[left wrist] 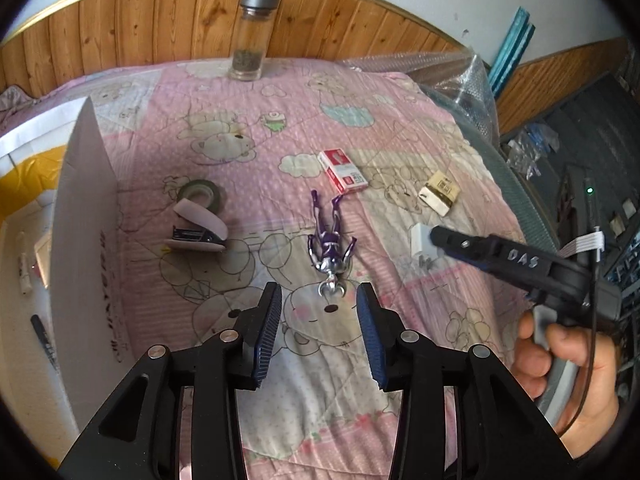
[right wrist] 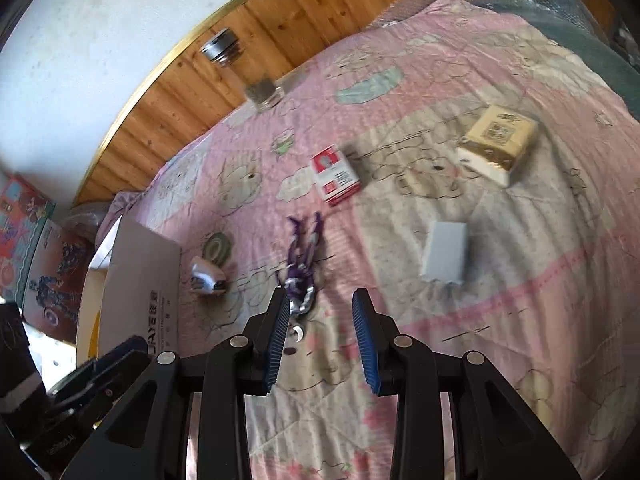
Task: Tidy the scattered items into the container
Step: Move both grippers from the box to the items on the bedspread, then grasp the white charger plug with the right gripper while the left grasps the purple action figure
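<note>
At the bottom of the left wrist view the left gripper (left wrist: 319, 300) stands with its blue-ribbed fingers (left wrist: 269, 332) apart and nothing between them, over a pink quilt (left wrist: 328, 400) printed with cartoon bears. Just beyond the fingertips, at frame centre, a purple and silver toy figure (left wrist: 331, 244) lies flat with its head toward the camera and its legs pointing away. At lower right a hand (left wrist: 568, 364) holds the right gripper (left wrist: 434, 237), whose dark tip lies over a white charger block (left wrist: 419, 240); in its own view the right gripper's jaws are parted and empty. Left of the figure sits a pink stapler (left wrist: 199, 229), touching a roll of dark green tape (left wrist: 201, 195) just behind it. Along the left edge rises the white cardboard wall of the container (left wrist: 86, 216), with pens and small things lying inside it at far left. Further up, right of centre, a red and white small box (left wrist: 343, 171) lies flat, and to its right a cream and gold box (left wrist: 439, 193). At the top centre a clear glass bottle (left wrist: 252, 36) with a grey metal lid stands upright at the quilt's far edge, against wood panelling (left wrist: 160, 20). In the right wrist view the white block (right wrist: 445, 252) lies right of centre, clear of the fingers.
</note>
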The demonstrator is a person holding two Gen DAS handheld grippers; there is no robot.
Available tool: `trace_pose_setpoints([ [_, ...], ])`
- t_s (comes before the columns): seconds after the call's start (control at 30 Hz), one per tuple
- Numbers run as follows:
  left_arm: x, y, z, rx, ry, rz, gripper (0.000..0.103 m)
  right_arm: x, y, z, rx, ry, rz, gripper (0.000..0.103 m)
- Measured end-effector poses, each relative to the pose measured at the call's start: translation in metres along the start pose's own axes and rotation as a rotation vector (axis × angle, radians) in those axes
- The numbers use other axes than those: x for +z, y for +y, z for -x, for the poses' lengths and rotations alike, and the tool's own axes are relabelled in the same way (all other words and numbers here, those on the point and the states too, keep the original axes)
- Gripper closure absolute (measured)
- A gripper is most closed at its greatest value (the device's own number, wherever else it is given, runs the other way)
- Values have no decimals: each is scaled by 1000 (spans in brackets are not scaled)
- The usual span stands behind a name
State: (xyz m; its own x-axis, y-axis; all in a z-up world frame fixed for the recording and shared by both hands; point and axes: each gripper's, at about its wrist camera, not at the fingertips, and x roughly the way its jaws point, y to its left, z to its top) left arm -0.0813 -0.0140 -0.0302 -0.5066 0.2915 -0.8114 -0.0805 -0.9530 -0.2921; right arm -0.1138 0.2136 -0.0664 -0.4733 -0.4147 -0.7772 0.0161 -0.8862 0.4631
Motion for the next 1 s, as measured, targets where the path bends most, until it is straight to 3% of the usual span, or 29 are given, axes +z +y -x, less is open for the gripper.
trace_pose_setpoints([
  [0.07,2,-2,-21,5,26,2,58,10,-28,6,-57,-30,-56,55],
  [0.23,8,-4,-68,35,57,34,56,18,-66,-6,-133,2,-84,50],
  [0.37,14,-2,-88,21,41,72,52,19,-61,-25,-141,38,-2,42],
  [0.53,17,-3,-112,49,44,65,47,21,-47,-44,-208,53,125,40],
  [0.73,20,-13,-120,69,-2,-12,38,22,-41,-60,-281,45,200,39],
  [0.8,21,-17,-123,75,-13,-40,39,20,-37,-61,-299,40,229,44],
  [0.83,21,-19,-125,81,-16,-56,42,19,-35,-62,-312,39,254,60],
  [0.87,21,-21,-126,103,-22,-67,56,18,-32,-62,-331,33,281,69],
  [0.93,22,-20,-126,121,-27,-74,70,19,-35,-60,-321,32,277,71],
  [1.0,24,-13,-123,89,-18,-31,70,21,-39,-56,-296,29,248,71],
])
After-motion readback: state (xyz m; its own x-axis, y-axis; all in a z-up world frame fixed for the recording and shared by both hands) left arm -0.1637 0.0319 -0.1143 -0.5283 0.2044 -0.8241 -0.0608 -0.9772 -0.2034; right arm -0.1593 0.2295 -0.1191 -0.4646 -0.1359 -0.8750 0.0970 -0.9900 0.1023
